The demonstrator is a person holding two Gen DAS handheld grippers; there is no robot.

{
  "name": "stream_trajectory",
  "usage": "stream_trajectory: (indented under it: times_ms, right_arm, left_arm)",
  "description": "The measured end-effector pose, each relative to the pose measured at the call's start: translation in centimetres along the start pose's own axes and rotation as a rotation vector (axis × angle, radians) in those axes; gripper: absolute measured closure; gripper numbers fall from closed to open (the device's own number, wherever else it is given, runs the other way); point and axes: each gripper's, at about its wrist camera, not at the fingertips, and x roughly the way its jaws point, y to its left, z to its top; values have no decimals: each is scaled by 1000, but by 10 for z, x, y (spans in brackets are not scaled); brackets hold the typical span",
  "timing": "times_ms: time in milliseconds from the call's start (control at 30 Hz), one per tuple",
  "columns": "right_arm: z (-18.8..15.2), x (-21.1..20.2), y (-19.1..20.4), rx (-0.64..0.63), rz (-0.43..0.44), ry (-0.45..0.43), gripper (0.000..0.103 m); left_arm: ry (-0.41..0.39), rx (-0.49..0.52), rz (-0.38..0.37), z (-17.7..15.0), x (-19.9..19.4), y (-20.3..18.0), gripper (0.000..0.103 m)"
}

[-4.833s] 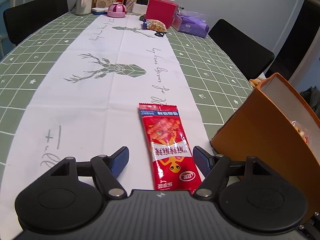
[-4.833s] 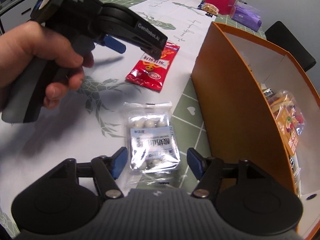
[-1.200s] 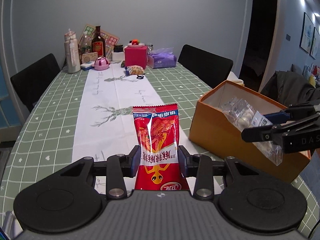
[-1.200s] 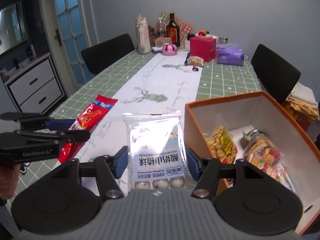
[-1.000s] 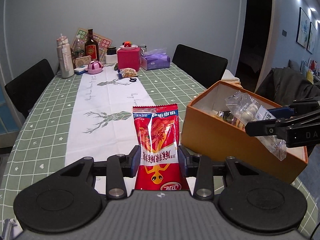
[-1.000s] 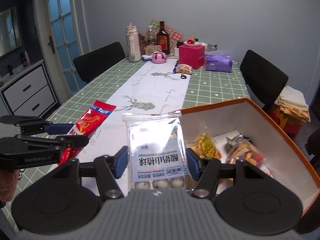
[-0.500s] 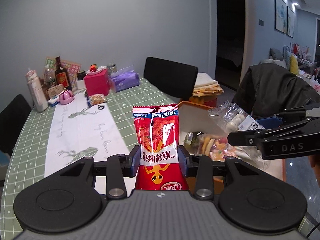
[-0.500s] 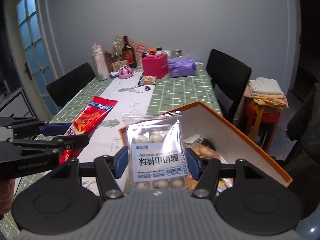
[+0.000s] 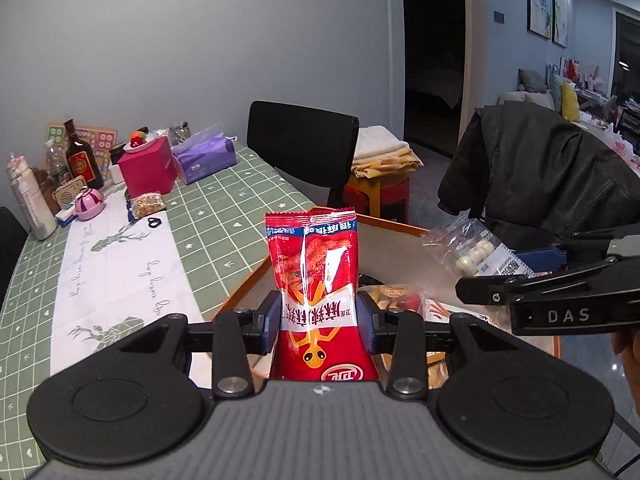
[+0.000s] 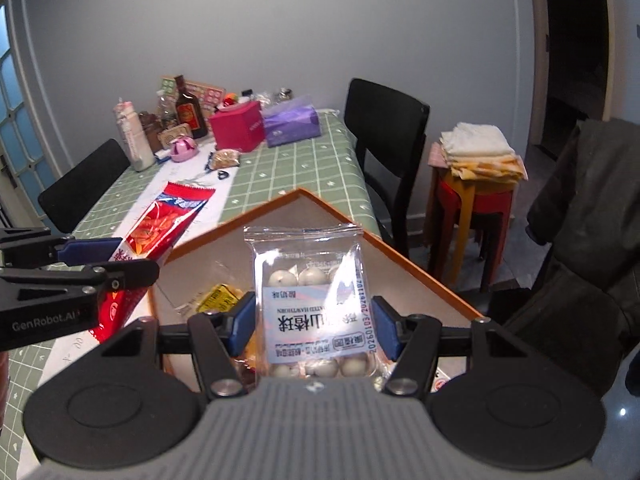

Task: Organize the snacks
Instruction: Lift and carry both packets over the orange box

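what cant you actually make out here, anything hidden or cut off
- Orange box floor and most snacks inside: hidden in both wrist views by the red snack packet, the clear bag of white balls and the gripper bodies.
- Red packet's bottom edge: hidden behind the left gripper body in the left wrist view.
- Far bottle label: too small to read.

- our left gripper (image 9: 319,322) pinches the red snack packet (image 9: 316,280) upright over the orange box (image 9: 248,284).
- our right gripper (image 9: 532,272) holds a clear bag of white balls (image 9: 466,250) beside it.
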Motion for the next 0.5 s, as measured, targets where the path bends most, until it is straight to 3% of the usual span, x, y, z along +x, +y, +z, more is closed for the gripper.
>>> stream_trajectory:
  times_ms: [333,500]
  right_arm:
    - [-1,43,-21,120,-6,99,44]
    - [2,59,-21,122,-25,133,44]
  left_arm:
    - [95,67,29,12,46,-18,59]
    - [122,89,31,12,61,-24,58]
